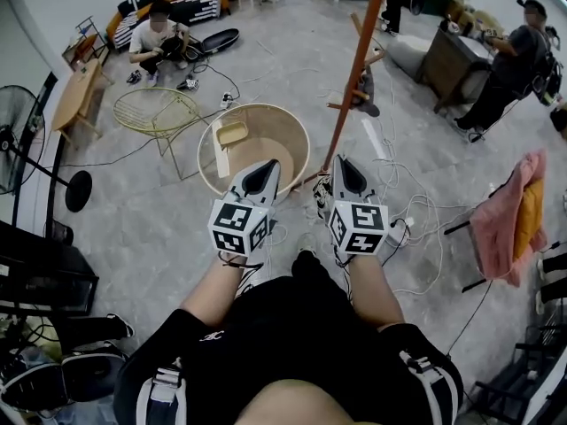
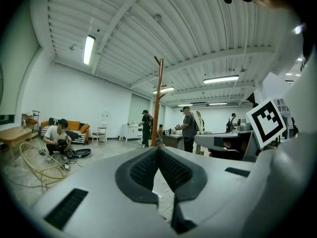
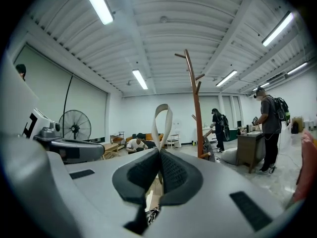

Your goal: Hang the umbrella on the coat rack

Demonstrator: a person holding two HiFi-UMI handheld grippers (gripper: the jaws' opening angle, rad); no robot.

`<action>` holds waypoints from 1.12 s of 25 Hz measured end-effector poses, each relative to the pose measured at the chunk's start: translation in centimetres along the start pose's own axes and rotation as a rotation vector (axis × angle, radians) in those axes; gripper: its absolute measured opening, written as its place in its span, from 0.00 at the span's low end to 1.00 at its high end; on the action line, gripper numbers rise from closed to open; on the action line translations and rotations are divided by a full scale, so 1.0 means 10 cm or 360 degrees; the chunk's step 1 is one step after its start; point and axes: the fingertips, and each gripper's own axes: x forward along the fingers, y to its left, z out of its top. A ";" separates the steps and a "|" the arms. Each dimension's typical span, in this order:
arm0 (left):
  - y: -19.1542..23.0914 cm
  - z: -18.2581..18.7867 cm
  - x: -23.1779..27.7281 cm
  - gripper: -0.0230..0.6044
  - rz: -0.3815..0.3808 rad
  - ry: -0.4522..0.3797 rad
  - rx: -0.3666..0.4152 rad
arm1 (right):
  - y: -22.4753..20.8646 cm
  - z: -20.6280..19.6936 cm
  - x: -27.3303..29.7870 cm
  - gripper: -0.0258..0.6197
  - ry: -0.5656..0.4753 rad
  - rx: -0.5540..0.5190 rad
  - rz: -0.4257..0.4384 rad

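Both closed, left gripper point(image 1: 266, 171) empty, right gripper point(image 1: 345, 168) pinching strap loop point(image 3: 162, 106), grey floor point(image 1: 142, 237), coat rack point(image 1: 355, 69) near

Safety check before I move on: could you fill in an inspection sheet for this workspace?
Surface: grey floor.
Job's things: coat rack upright; beige strap loop in right tool; umbrella itself not made out.
Clutter: round wooden tub, wire chair, pink cloth.
Grippers: left tool shut, empty; right tool shut on the loop.
Cables: white cables loose on floor near the rack.
Surroundings: seated person, standing person, fan.
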 end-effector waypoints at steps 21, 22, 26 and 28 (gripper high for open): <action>1.02 0.36 2.44 0.06 0.0145 0.0102 -0.0025 | -1.10 -0.20 2.34 0.07 0.0247 -0.0015 0.0245; 1.07 0.33 2.50 0.06 0.0146 0.0117 -0.0031 | -1.13 -0.24 2.41 0.07 0.0266 -0.0018 0.0236; 1.25 0.31 2.71 0.06 0.0145 0.0143 -0.0037 | -1.26 -0.43 2.70 0.07 0.0345 -0.0032 0.0184; 1.36 0.36 2.81 0.06 0.0139 0.0140 -0.0033 | -1.30 -0.52 2.87 0.07 0.0386 -0.0054 0.0146</action>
